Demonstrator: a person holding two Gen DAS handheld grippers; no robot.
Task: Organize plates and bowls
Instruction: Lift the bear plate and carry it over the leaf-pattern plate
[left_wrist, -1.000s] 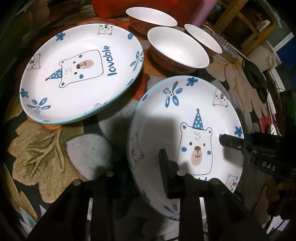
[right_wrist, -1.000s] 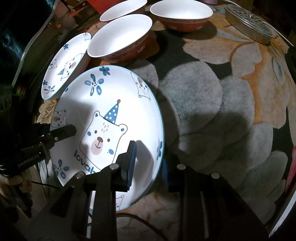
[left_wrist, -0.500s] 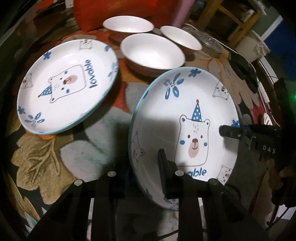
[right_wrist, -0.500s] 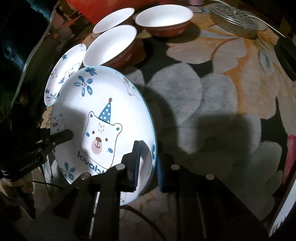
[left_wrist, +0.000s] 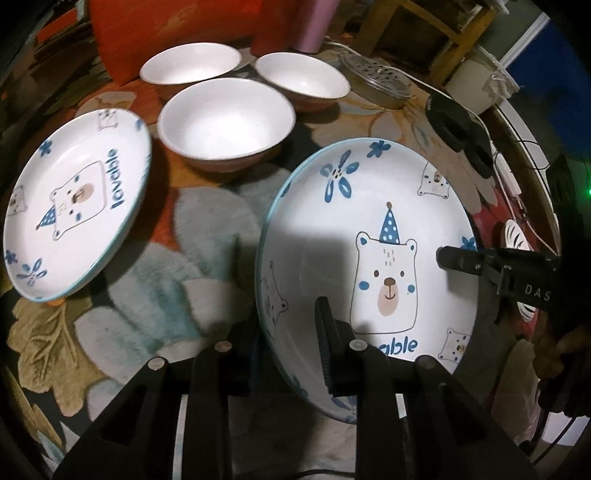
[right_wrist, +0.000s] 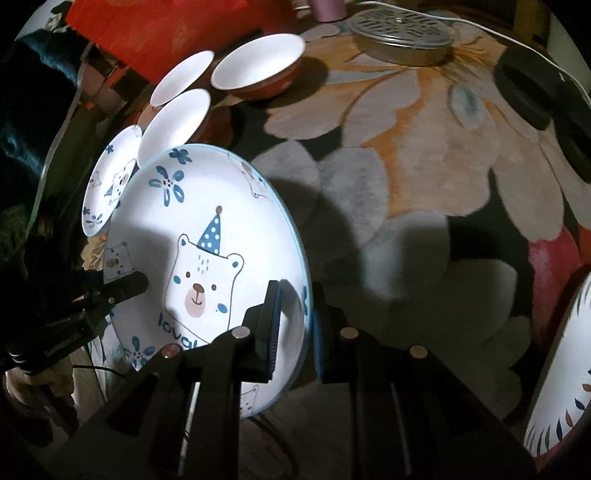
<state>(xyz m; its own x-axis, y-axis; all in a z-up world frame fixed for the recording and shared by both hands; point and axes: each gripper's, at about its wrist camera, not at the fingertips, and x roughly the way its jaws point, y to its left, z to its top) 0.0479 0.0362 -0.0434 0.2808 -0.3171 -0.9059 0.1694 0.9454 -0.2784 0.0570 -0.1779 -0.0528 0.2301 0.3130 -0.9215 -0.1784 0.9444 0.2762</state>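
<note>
A white plate (left_wrist: 332, 229) (right_wrist: 155, 236) with a party-hat bear and blue flowers hangs tilted above the floral cloth, held from both sides. My left gripper (left_wrist: 286, 339) is shut on its left rim, one pad inside the dish. My right gripper (right_wrist: 295, 328) is shut on the opposite rim; it shows in the left wrist view as a dark finger (left_wrist: 458, 258). A matching bear plate (left_wrist: 74, 203) (right_wrist: 110, 184) lies to the left. Three white bowls with reddish outsides (left_wrist: 227, 122) (left_wrist: 190, 68) (left_wrist: 301, 79) stand behind it.
A perforated metal lid (right_wrist: 400, 31) and a black ring-shaped object (right_wrist: 535, 88) lie at the far right of the table. A leaf-patterned plate (right_wrist: 561, 369) shows at the right edge. A red cushion (left_wrist: 166, 26) and purple cup (left_wrist: 317, 26) stand behind the bowls.
Both grippers have risen and shifted with the bear plate between them, lifting it off the cloth. The right gripper's pads have drawn tighter on the rim. The other dishes stayed put.
</note>
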